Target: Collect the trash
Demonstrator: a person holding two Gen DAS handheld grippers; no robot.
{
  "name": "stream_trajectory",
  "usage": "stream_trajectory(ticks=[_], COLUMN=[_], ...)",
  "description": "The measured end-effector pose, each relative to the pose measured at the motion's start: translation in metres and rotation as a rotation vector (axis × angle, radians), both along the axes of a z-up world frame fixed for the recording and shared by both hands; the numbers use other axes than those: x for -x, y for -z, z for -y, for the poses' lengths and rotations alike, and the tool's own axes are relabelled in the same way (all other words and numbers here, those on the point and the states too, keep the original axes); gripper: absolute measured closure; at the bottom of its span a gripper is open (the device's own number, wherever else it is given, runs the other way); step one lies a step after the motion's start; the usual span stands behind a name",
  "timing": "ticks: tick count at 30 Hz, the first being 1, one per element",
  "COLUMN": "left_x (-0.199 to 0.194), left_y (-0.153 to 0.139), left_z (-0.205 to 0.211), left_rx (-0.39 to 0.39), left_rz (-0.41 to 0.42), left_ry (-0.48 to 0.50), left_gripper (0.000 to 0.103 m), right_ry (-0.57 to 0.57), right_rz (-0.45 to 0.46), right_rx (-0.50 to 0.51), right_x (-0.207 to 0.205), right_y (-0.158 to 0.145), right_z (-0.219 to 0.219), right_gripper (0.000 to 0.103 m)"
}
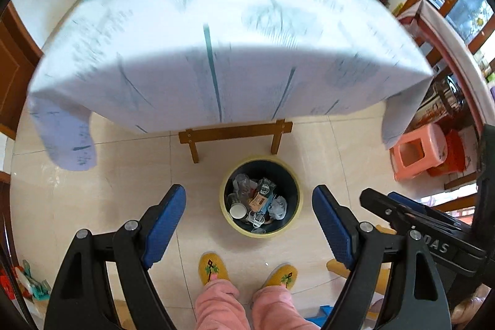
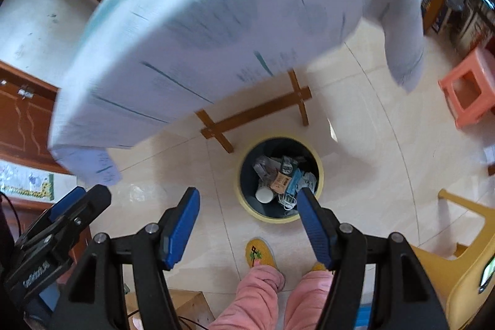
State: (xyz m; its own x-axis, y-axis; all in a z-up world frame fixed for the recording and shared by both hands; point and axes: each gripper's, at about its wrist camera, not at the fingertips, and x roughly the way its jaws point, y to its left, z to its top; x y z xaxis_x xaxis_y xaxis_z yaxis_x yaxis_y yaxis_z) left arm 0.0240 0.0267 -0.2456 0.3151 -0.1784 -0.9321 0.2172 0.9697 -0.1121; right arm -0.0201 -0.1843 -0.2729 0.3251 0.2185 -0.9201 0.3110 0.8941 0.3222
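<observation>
A: What are your grippers doing?
B: I'm holding both the left gripper (image 1: 249, 207) and the right gripper (image 2: 247, 206) wide open, gripping nothing.
A: And the trash?
B: It's lying in the bin (image 1: 228, 214) just ahead of my fingertips, below the table (image 1: 216, 30), beyond my slippers (image 1: 213, 268).

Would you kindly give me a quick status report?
Left gripper and right gripper open, empty. Trash bin on floor, holding trash. Nothing in the way.
</observation>
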Motion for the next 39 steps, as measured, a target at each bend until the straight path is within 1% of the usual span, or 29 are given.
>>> stream_trajectory(ticks=[1,3,5,7,11,13,15,19,21,25,30,33,39], left_x=[0.001,0.006,0.011,0.013,0.018,0.02,0.021,0.023,0.026,0.038,0.045,0.043,0.041], left_y=[-0.009,-0.037,-0.062,-0.085,-0.138,-0.159,-0.181,-0.21,-0.218,-0.235,-0.248,-0.251,-0.257], left_z=[-0.001,-0.002,-0.002,-0.003,-0.008,-0.008,-0.008,-0.01,-0.01,-0.005,-0.004,-0.006,-0.005], left_rx=[0.0,0.005,-0.004,0.002,-0.005,-0.006,-0.018,-0.001,-0.002,-0.039,-0.065,-0.068,-0.058], left_rz=[-0.001,0.004,0.014,0.032,0.088,0.113,0.142,0.157,0.163,0.187,0.209,0.206,0.22], left_ry=[-0.001,-0.003,-0.006,-0.012,-0.049,-0.064,-0.084,-0.115,-0.127,-0.143,-0.164,-0.171,-0.162], left_gripper=[0.021,0.021,0.021,0.021,0.021,0.021,0.021,0.021,0.021,0.021,0.021,0.021,0.021], right_ry=[-0.014,-0.045,-0.072,-0.105,-0.145,-0.168,-0.181,-0.189,-0.194,-0.191,-0.209,-0.216,-0.22], right_rz=[0.015,0.041,0.059,0.086,0.136,0.154,0.158,0.194,0.223,0.274,0.287,0.289,0.323], right_rx=[0.005,0.013,0.028,0.04,0.053,0.066,0.081,0.086,0.093,0.117,0.167,0.23,0.243], right_x=[0.002,0.005,0.008,0.01,0.015,0.016,0.016,0.015,0.018,0.024,0.027,0.025,0.026], right_y=[-0.016,-0.046,-0.069,-0.097,-0.144,-0.169,-0.187,-0.222,-0.237,-0.26,-0.273,-0.28,-0.294], right_z=[-0.001,-0.004,-0.008,-0.012,-0.016,-0.018,-0.021,-0.023,-0.024,-0.028,-0.04,-0.047,-0.051], right_gripper=[0.037,0.037,0.037,0.037,0.037,0.037,0.037,0.037,0.037,0.037,0.037,0.037,0.037])
